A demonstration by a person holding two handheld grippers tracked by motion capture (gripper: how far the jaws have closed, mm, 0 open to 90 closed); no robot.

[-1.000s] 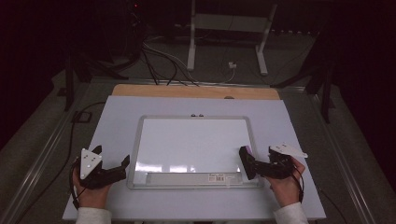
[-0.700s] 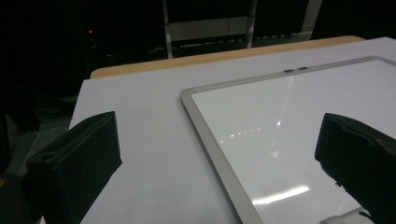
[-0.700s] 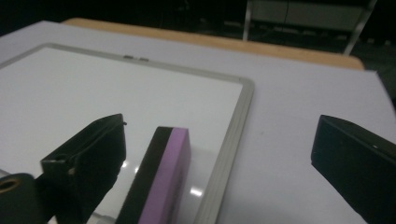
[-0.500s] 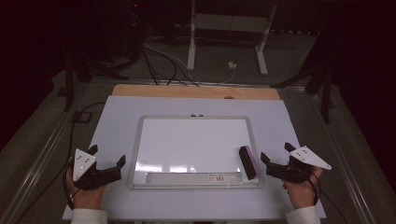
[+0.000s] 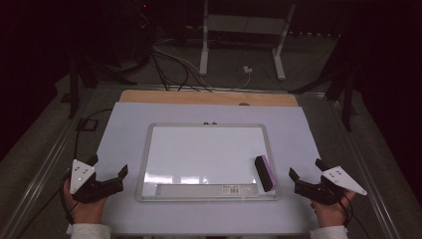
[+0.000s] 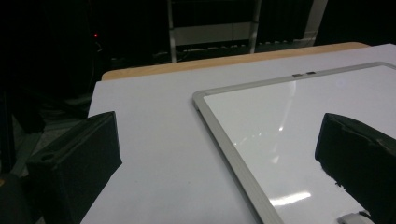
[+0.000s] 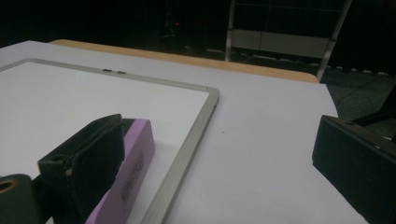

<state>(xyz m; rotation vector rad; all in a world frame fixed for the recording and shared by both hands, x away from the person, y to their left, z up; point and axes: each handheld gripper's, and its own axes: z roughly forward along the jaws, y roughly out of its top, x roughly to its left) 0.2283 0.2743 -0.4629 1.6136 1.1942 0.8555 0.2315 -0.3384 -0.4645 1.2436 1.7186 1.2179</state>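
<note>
The right gripper [image 5: 307, 175] has let go of the whiteboard eraser [image 5: 264, 173] and drawn back: a second ago its jaws were closed around the eraser at the board's lower right corner; now it sits off the board at about 4 o'clock on the table, jaws spread wide and holding nothing. The eraser, black with a purple felt side, lies by itself on the whiteboard [image 5: 209, 149] at 4 o'clock, just inside the metal frame. In the right gripper view it [image 7: 128, 172] sits just beyond the left jaw, apart from it.

The left gripper [image 5: 110, 172] has also slid outward and back, to about 8 o'clock off the board's left edge, jaws wide apart and empty. In the left gripper view the board's frame [image 6: 233, 154] runs between its two jaws.

The board surface looks clean and blank. I judge that wiping is finished and the eraser has been set down; both hands seem to be retiring to rest on the white table cover [image 5: 124, 124].
</note>
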